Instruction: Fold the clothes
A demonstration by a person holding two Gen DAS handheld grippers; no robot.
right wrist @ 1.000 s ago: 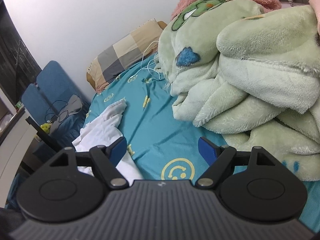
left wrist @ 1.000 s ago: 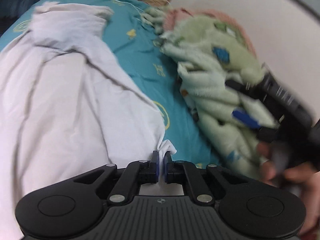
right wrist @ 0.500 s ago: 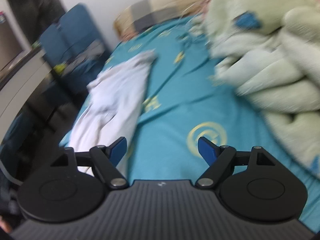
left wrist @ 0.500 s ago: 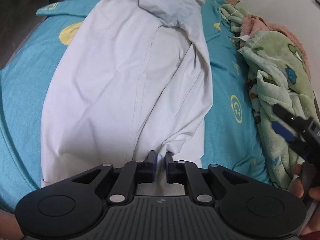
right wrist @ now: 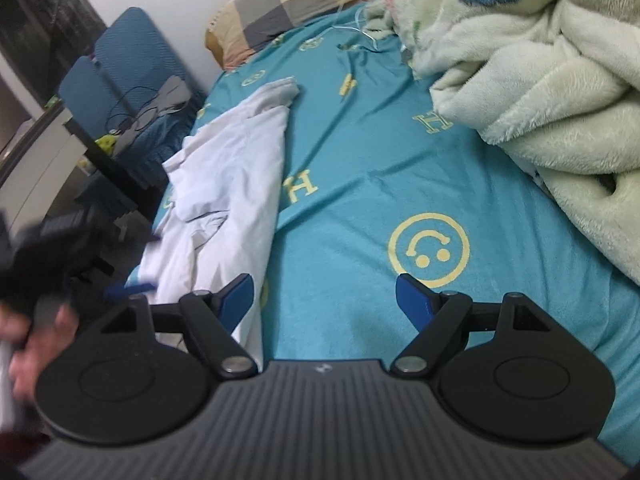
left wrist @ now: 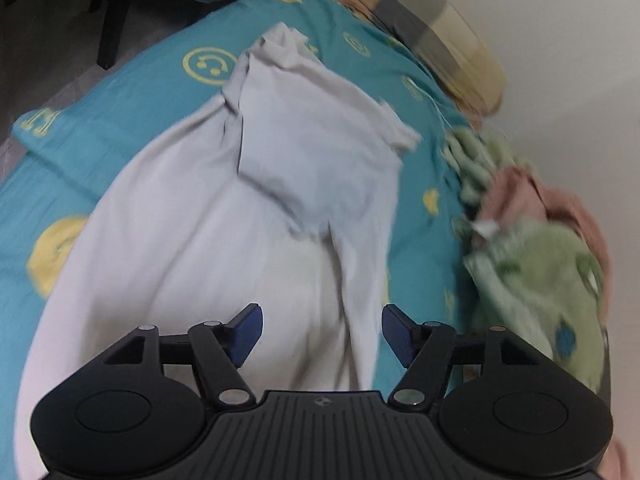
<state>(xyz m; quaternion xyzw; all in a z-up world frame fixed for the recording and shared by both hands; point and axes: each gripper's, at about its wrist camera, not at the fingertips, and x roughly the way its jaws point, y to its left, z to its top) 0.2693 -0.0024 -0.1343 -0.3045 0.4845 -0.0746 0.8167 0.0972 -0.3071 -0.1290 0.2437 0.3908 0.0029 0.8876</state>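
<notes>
A white garment (left wrist: 248, 216) lies spread lengthwise on the teal bed sheet (left wrist: 100, 136), creased and partly doubled over at its far end. My left gripper (left wrist: 322, 330) is open and empty just above the garment's near end. In the right wrist view the same garment (right wrist: 236, 168) lies at the left on the sheet (right wrist: 360, 184). My right gripper (right wrist: 324, 300) is open and empty above the sheet, at the garment's right edge. The left gripper and the hand holding it show blurred at the far left of the right wrist view.
A heap of pale green fleece blanket (right wrist: 540, 80) fills the right side of the bed, also seen in the left wrist view (left wrist: 540, 280). A checked pillow (right wrist: 296, 16) lies at the head. A blue chair (right wrist: 132, 64) and dark furniture stand left of the bed.
My left gripper was shut on the garment's edge; it has opened and let go, and the garment now lies on the bed. My right gripper stayed open and swung down toward the garment's edge.
</notes>
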